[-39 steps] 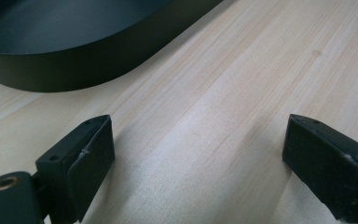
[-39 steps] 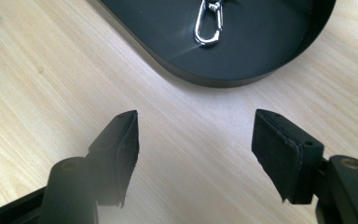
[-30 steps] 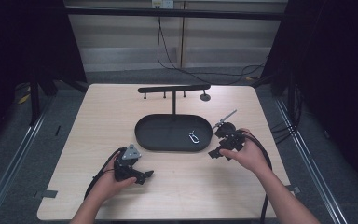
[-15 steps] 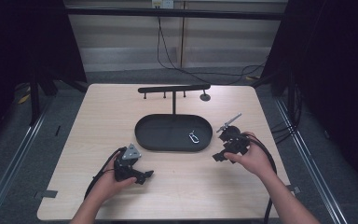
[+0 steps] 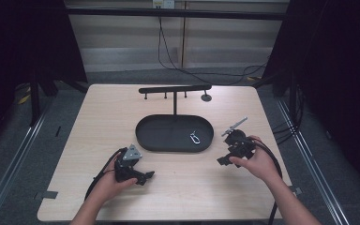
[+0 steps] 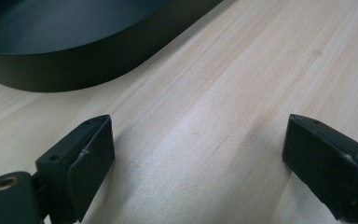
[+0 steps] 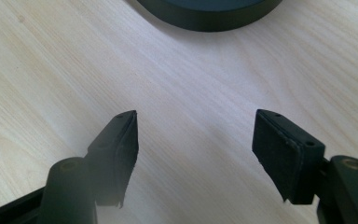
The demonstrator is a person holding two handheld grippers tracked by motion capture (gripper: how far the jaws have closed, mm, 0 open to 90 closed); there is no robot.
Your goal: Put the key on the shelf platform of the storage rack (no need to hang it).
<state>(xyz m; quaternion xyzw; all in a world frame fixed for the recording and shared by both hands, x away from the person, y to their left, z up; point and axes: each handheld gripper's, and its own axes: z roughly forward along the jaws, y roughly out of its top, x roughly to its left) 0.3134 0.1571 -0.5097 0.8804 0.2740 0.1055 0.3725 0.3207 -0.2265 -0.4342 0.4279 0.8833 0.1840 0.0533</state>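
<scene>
A black oval tray (image 5: 161, 136) lies mid-table with a small silver carabiner (image 5: 195, 138) in its right half. Behind the tray stands a black rack (image 5: 174, 89), a horizontal bar with short pegs on a post. My left gripper (image 5: 145, 177) rests on the wood in front of the tray's left end; its jaws stand open over bare wood (image 6: 198, 135), with the tray wall (image 6: 74, 70) ahead of them. To the right of the tray a hand holds my right gripper (image 5: 222, 160), also open with nothing between the jaws (image 7: 193, 126), and the tray rim (image 7: 209, 18) lies just beyond.
The wooden table (image 5: 98, 117) ends close to both hands at its front edge. Cables trail from each gripper toward the person. A small black round piece (image 5: 206, 98) sits by the rack's right end. Dark curtains and floor rails surround the table.
The right hand has drawn its gripper slightly back from the tray, toward the near right. The left gripper has stayed where it was.
</scene>
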